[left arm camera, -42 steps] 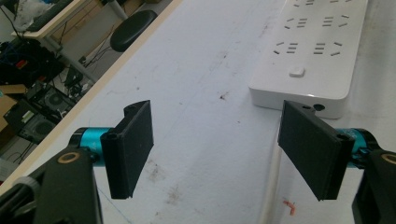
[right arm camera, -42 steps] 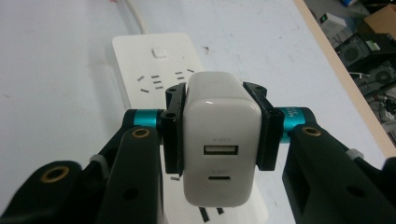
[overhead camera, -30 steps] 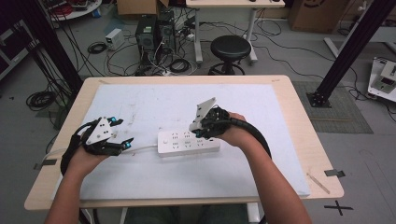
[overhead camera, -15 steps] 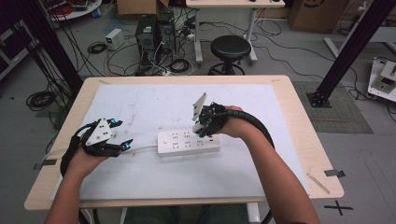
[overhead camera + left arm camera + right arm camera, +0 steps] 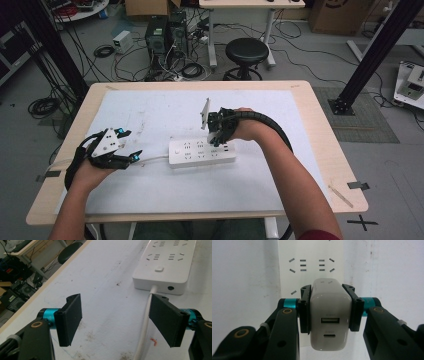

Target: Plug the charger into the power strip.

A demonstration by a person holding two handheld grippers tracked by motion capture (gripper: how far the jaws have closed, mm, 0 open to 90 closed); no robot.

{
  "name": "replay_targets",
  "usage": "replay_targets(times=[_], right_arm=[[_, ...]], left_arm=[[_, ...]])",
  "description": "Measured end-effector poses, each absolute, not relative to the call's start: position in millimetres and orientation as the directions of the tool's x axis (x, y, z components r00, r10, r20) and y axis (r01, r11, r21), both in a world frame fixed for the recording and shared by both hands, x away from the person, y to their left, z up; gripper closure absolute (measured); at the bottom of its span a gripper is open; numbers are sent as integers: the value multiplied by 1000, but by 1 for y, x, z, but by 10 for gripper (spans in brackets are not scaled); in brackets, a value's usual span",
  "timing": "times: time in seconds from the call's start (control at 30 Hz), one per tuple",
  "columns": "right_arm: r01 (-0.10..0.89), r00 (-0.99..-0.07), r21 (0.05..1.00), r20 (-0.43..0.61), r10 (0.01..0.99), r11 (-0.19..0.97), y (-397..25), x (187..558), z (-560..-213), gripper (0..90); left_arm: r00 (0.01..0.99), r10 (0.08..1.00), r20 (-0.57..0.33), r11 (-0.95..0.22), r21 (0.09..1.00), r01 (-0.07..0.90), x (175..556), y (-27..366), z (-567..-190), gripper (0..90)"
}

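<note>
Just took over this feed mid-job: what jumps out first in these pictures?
The right gripper is clamped on a white charger, held over the white power strip at the table's middle. The left gripper sits open near the strip's cord, at the table's left.

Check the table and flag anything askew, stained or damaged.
Nothing is damaged or askew. The white table cover carries brown smudges and a small red mark beside the power strip's cable. The charger sits squarely in the right gripper.
</note>
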State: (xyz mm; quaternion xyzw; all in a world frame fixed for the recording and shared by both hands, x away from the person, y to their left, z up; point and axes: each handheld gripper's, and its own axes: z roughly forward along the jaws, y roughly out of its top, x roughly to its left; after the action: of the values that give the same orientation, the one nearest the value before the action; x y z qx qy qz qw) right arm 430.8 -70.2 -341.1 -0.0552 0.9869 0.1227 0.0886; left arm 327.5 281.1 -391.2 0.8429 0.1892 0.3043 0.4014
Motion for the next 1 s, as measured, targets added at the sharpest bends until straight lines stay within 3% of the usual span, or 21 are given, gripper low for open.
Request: replay_targets(times=[0.5,1.0], right_arm=[[-194,-977,110,-116,-181,975,-50,443,-343,632],[-176,-982,70,-86,-170,982,-44,448,-354,633]], left_arm=[[737,572,360,-605,792,84,326,287,-394,266],[730,589,346,-592,800,99,325,291,-399,266]])
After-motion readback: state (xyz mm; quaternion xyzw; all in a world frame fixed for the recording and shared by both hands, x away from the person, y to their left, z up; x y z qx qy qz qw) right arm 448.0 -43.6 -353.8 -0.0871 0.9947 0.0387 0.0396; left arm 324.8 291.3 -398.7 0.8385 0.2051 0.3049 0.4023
